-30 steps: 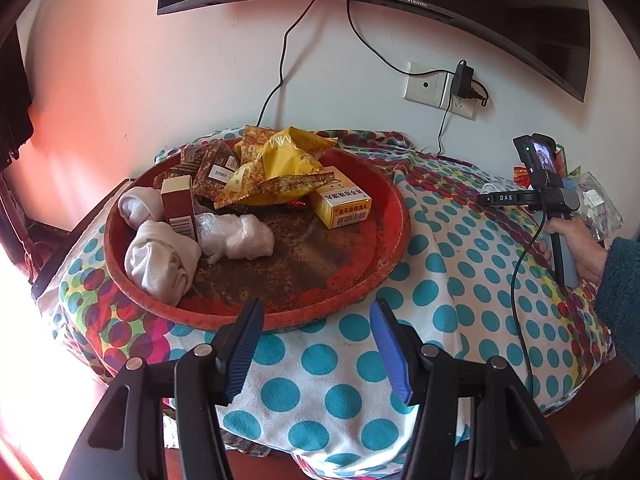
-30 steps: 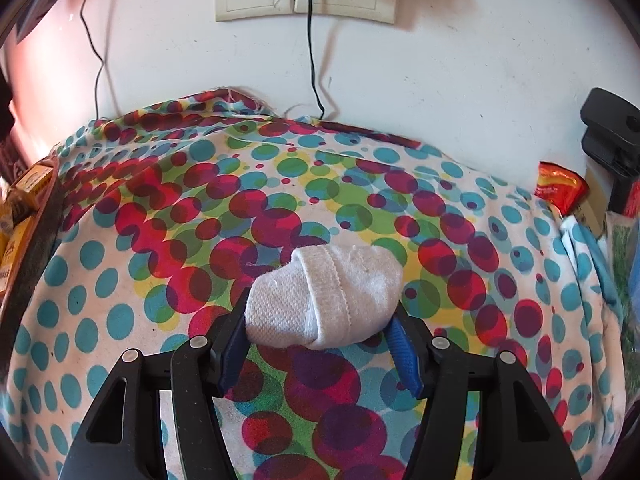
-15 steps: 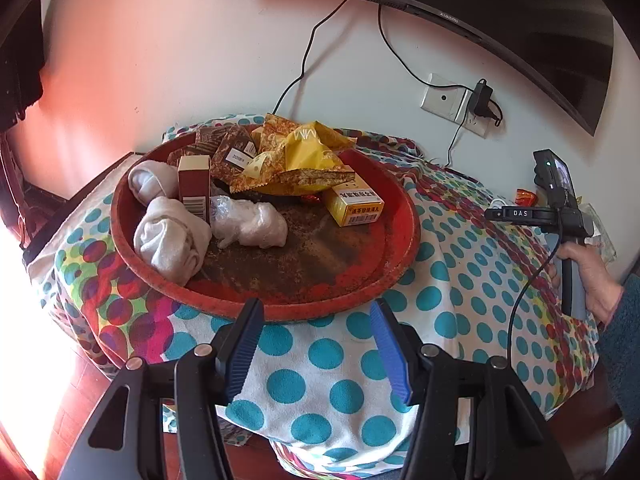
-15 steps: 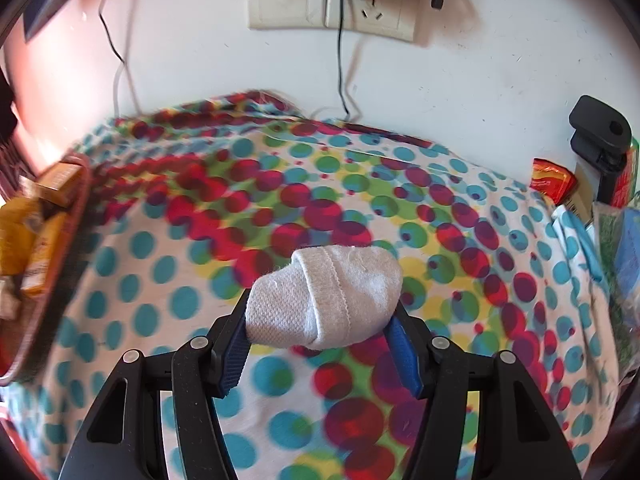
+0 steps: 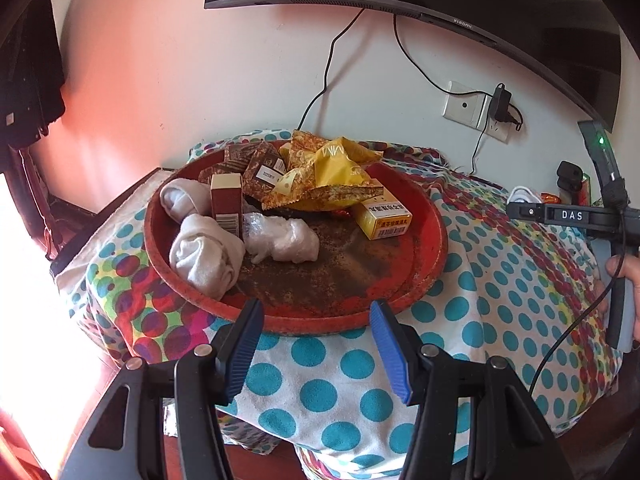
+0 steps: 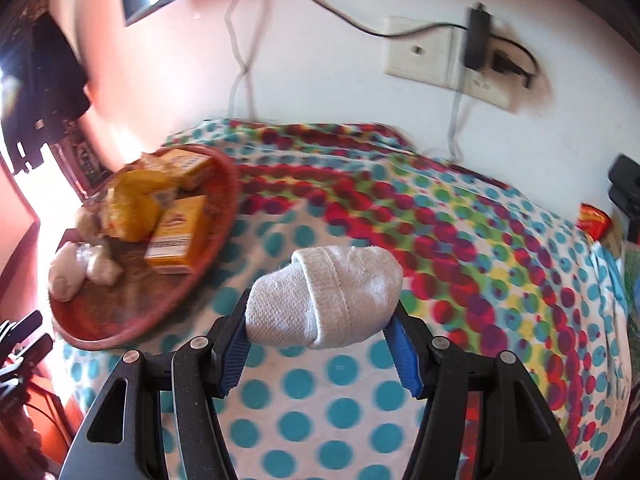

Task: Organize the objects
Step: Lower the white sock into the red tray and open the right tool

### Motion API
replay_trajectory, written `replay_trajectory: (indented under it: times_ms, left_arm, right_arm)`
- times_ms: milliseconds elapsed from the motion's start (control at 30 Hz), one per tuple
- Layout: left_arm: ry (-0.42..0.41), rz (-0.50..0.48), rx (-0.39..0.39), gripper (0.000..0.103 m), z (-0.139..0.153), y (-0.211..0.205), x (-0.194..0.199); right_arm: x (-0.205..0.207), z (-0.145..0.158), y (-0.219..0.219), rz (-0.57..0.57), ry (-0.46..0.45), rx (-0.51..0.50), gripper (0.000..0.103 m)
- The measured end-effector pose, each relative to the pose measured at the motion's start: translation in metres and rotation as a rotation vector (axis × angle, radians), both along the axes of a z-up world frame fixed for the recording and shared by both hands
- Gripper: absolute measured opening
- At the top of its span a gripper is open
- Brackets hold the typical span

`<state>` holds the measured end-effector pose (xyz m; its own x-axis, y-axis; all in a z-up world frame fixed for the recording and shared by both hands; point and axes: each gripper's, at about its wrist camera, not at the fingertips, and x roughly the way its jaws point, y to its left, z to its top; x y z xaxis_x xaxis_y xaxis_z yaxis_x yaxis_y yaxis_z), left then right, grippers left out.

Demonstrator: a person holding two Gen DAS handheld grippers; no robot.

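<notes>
Step in hand: judged from the pictures, carrying the rolled white sock (image 6: 324,298) over to the red tray (image 6: 216,248) to join the other things.
Red tray, left of frame: in the right wrist view it lies at the left middle, holding yellow boxes (image 6: 180,236) and pale bundles; its near rim looks the easiest way in.
Rolled white sock, centre: clamped between the blue pads of the right gripper (image 6: 320,340), lifted clear of the dotted cloth (image 6: 480,280).
Doing it well: hold the squeeze until the sock is over bare tray floor, then let go low so that it does not roll off.
Free spot: the left wrist view shows bare, worn floor (image 5: 320,276) at the tray's lower middle, right of the two rolled socks (image 5: 208,256) and the plastic-wrapped bundle (image 5: 284,238).
Left gripper (image 5: 316,344): jaws apart, nothing between them, hovering at the tray's near rim.
Only in left wrist view: snack packets (image 5: 328,176), brown box (image 5: 227,204), and a hand (image 5: 624,276) on the other gripper's handle at the right edge.
Only in right wrist view: the held sock itself.
</notes>
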<state>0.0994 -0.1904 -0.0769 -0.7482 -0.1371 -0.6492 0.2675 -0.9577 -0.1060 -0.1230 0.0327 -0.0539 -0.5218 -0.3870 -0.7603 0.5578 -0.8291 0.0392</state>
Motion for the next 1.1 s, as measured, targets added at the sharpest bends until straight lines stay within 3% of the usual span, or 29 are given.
replay_trajectory:
  times_ms: [300,700,1100]
  left_arm:
    - [-0.01,0.012,-0.088,0.057,0.002,0.008,0.001]
    - [0.012,0.074,-0.07,0.057,0.007,-0.009,0.006]
    - [-0.03,0.108,-0.041,0.057,0.003,-0.019,0.003]
  right_arm:
    - [0.041,0.012,-0.087,0.179,0.017,-0.009,0.059]
    - [0.07,-0.018,-0.165,0.319,-0.038,0.085,0.059]
    - [0.048,-0.04,-0.202,0.288,-0.048,0.149,0.059]
